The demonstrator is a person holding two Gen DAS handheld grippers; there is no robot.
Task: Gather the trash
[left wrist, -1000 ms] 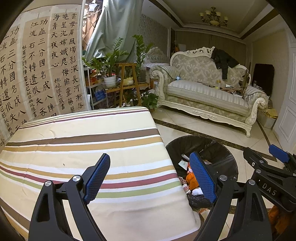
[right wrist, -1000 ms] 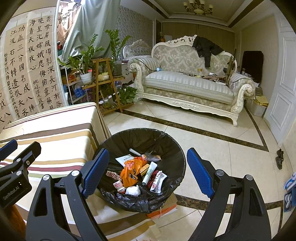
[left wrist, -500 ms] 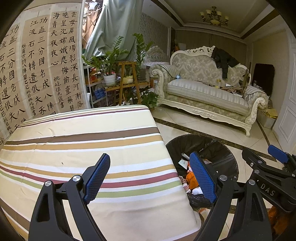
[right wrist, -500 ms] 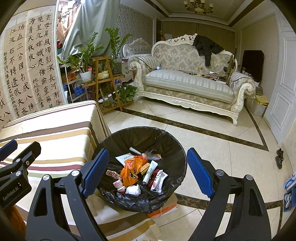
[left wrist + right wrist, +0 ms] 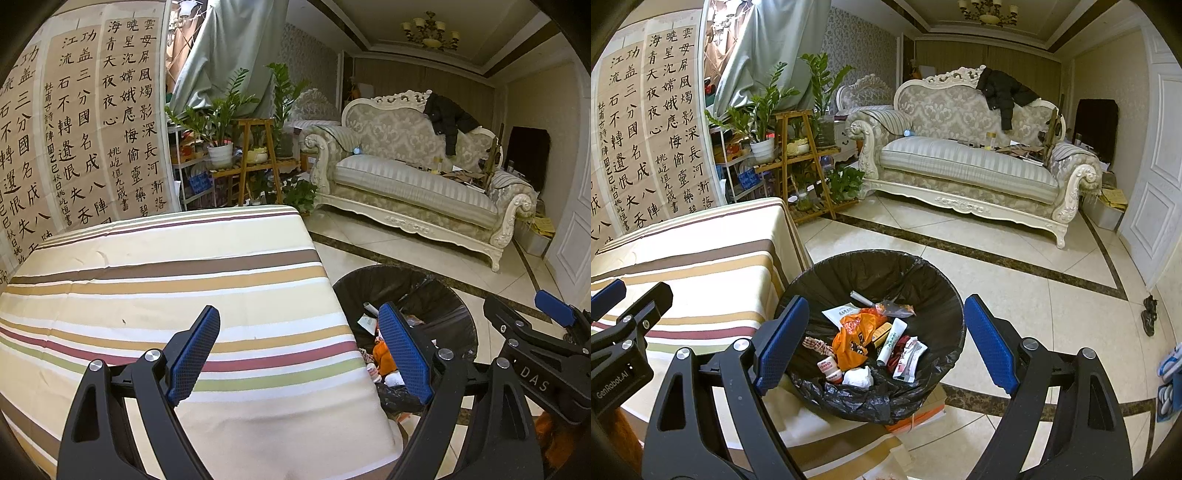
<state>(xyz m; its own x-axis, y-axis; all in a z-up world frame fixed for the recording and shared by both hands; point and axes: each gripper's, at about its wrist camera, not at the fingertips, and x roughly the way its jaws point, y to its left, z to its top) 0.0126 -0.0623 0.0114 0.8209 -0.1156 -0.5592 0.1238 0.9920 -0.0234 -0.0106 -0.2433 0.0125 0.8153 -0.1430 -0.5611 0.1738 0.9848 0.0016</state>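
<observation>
Hovered left gripper (image 5: 299, 354) over the striped cloth-covered table (image 5: 166, 288), jaws apart and holding nothing, likely with nothing there to pick. Just right of the table stood the black-lined round trash bin (image 5: 934, 291), wrappers and tubes inside. Poised right gripper (image 5: 882, 339) above it, jaws apart, empty, probably after dropping.

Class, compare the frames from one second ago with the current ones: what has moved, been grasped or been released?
Nothing visibly changed. Both the left gripper and right gripper hang with jaws open and empty, and the trash bin beside the striped table holds the same litter.
</observation>
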